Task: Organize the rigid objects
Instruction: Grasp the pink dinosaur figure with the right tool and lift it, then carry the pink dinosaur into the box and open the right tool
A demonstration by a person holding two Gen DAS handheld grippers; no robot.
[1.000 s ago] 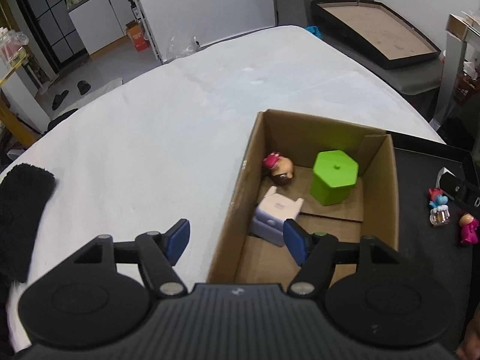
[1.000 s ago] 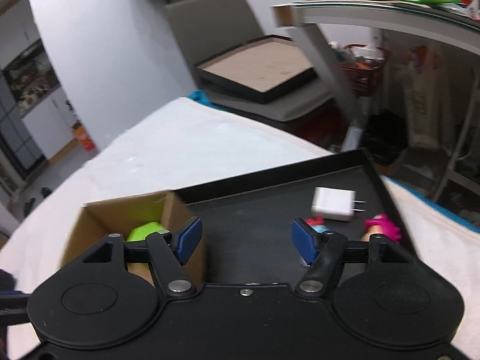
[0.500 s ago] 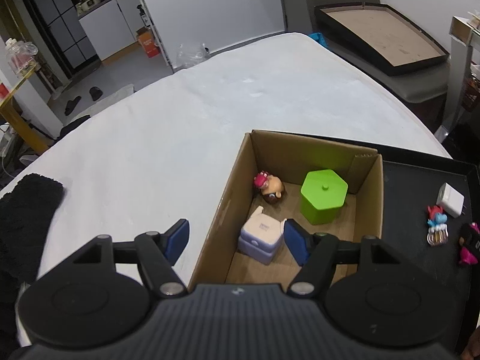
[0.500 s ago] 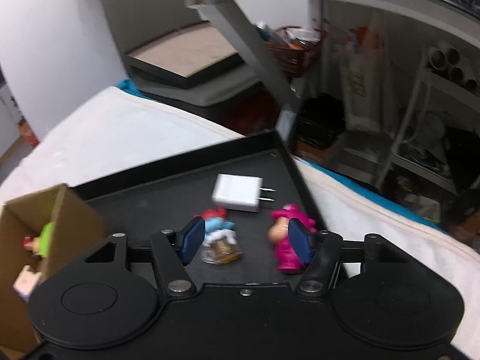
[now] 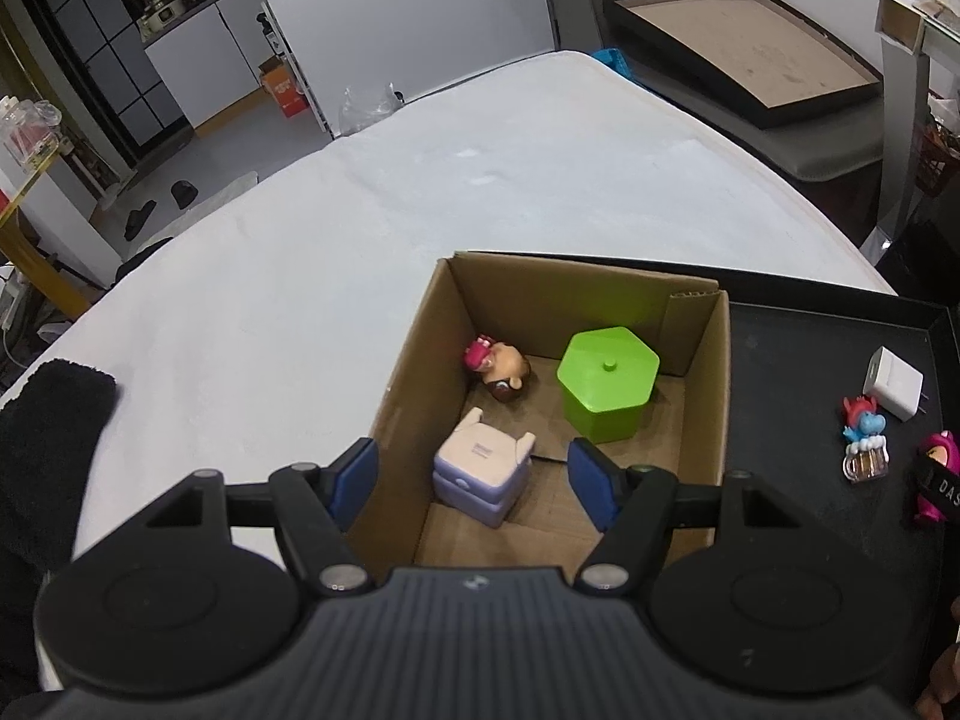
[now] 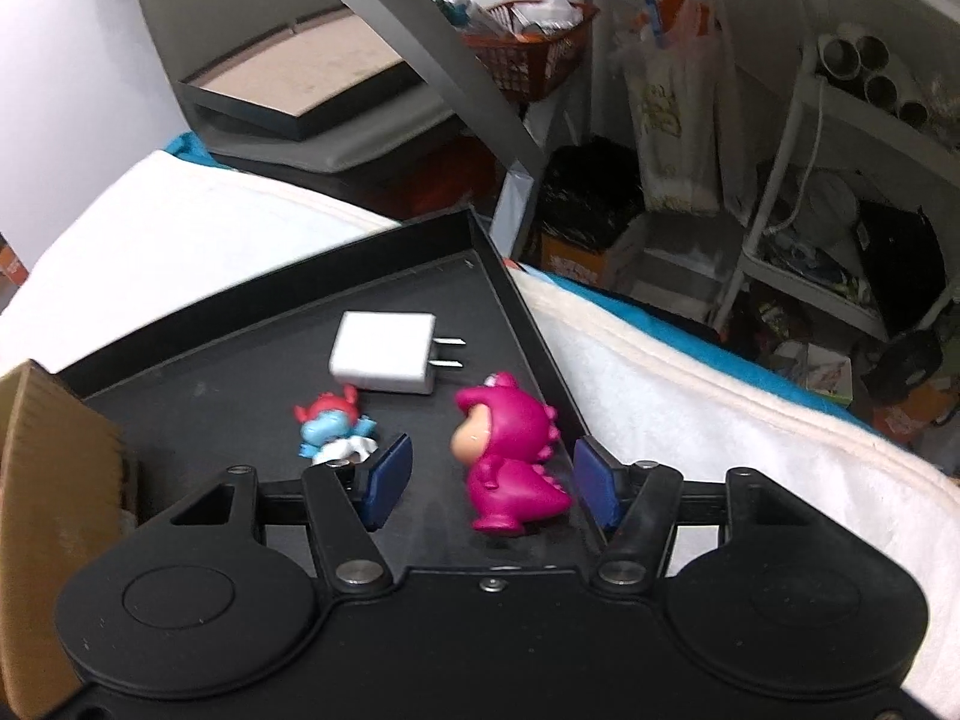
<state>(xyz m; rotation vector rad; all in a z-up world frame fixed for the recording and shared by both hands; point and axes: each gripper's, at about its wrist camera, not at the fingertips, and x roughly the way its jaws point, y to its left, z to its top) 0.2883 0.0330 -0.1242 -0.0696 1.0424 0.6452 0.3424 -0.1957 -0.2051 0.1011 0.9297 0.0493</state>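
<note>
A: In the left wrist view, how much of the pink dinosuit figure (image 5: 937,480) shows?
B: Only part. The right gripper's black finger crosses it and the right edge cuts it off.
A: And the cardboard box (image 5: 414,360)?
B: Its near wall is hidden behind the left gripper (image 5: 473,477) body. In the right wrist view, only a blurred corner of the box (image 6: 42,420) shows at the left edge.
A: The blue and red figure (image 6: 331,423) there?
B: Its lower half sits behind the right gripper's left finger.
A: The print on the lilac box (image 5: 483,468)?
B: Too small to read.
</note>
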